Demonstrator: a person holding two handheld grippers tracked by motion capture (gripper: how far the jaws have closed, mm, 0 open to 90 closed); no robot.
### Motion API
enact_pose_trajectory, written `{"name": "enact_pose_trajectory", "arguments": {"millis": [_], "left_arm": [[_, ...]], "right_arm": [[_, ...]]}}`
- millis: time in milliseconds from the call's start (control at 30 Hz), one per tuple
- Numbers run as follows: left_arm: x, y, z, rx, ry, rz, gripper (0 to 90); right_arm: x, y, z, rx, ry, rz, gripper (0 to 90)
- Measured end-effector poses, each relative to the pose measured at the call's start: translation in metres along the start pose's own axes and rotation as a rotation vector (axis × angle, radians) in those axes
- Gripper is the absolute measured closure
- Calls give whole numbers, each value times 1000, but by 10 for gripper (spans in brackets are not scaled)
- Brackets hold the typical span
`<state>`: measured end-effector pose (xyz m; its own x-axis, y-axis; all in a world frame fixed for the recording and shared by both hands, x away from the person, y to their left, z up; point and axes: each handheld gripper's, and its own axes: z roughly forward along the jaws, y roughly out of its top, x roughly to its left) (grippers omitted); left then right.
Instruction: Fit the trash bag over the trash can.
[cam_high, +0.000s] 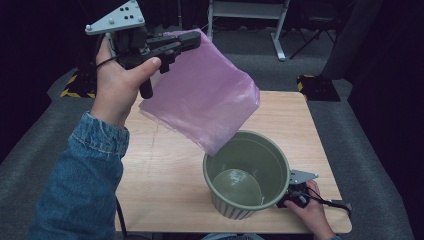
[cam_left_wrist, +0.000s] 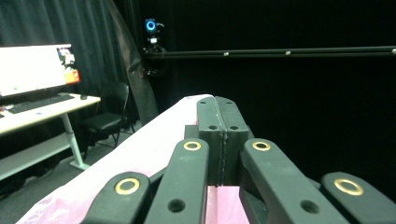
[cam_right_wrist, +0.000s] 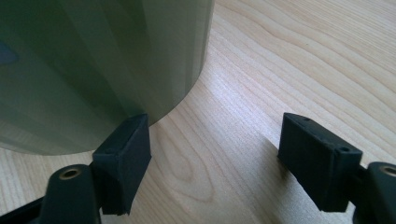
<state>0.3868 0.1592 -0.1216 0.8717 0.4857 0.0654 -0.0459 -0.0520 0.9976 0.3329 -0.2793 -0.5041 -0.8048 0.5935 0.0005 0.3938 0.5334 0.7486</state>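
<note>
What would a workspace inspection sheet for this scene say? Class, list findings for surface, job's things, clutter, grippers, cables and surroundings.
Surface: wooden table, bare around the bin.
Job's things: pink plastic bag held up, its lower corner over the green bin; bin upright.
Clutter: nothing seen.
Grippers: left gripper shut on the bag's top edge; right gripper open, one jaw beside the bin's wall.
Cables: one trails from the right gripper.
Surroundings: dark curtains, desk with monitor, chair.

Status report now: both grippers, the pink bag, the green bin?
Left gripper shut on pink bag, held above green bin. Right gripper open beside bin, on table. Nothing in the way.
</note>
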Motion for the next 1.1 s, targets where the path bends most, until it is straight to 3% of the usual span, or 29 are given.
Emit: {"name": "enact_pose_trajectory", "arguments": {"millis": [133, 267, 500, 867, 1100], "left_arm": [[-6, 0, 5, -2, -14, -2, 898], [-15, -4, 15, 26, -36, 19, 897], [-18, -17, 32, 28, -57, -12, 897], [-34, -25, 58, 31, -102, -8, 897], [-46, -41, 75, 62, -142, -17, 896]], "right_arm": [[0, 0, 0, 0, 0, 0, 253], [0, 0, 0, 0, 1, 0, 253], [0, 0, 0, 0, 0, 1, 253], [0, 0, 0, 0, 1, 0, 253], [0, 0, 0, 0, 0, 0, 253]]}}
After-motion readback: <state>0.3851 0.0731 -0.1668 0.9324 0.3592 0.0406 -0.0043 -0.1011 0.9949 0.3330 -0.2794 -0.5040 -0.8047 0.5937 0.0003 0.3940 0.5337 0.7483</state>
